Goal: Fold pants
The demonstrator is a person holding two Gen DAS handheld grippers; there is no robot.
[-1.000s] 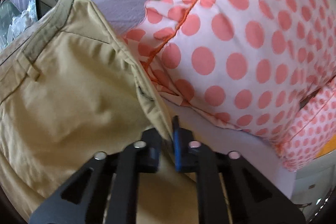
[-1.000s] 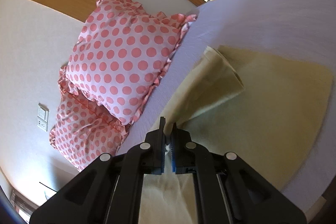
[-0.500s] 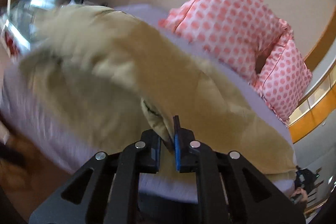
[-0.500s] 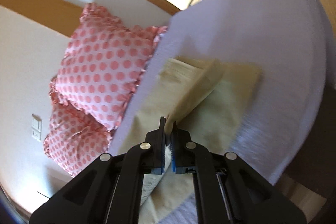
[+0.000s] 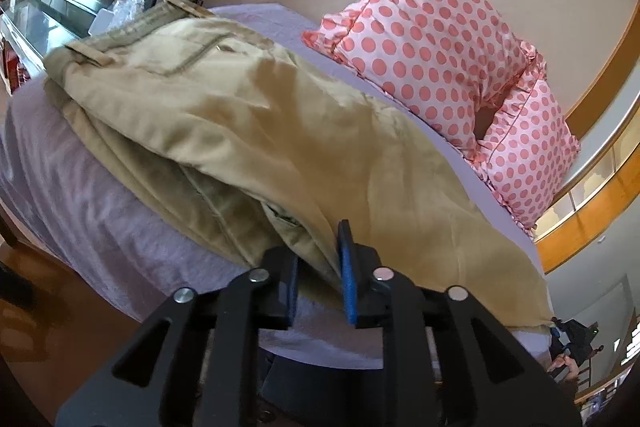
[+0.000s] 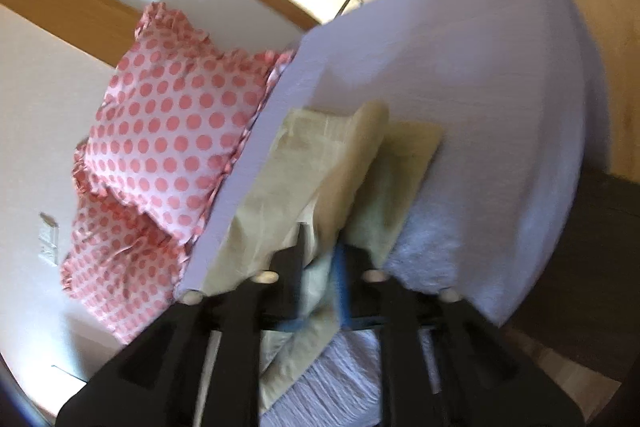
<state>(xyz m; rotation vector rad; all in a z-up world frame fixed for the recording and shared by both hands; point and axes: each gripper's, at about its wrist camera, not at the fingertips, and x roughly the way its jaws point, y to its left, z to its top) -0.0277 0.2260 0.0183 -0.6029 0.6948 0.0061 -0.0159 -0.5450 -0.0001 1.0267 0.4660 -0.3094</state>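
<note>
Tan pants (image 5: 248, 123) lie folded lengthwise on a lilac bed (image 5: 80, 211), waistband at the far left. My left gripper (image 5: 318, 263) has its jaws parted, with the near edge of the pants between them. In the blurred right wrist view the pants (image 6: 320, 163) lie along the bed (image 6: 480, 99), one leg end folded over. My right gripper (image 6: 320, 267) also has parted jaws, with cloth between the blue pads.
Two pink polka-dot pillows (image 5: 432, 39) stand against the wall at the head of the bed, also in the right wrist view (image 6: 168, 147). A glass cabinet (image 5: 52, 11) stands beyond the bed. Wooden floor (image 6: 600, 67) lies past the bed edge.
Both grippers have pulled back toward the near bed edge and their jaws have parted. The pants now lie flatter on the bed with one half folded over the other.
</note>
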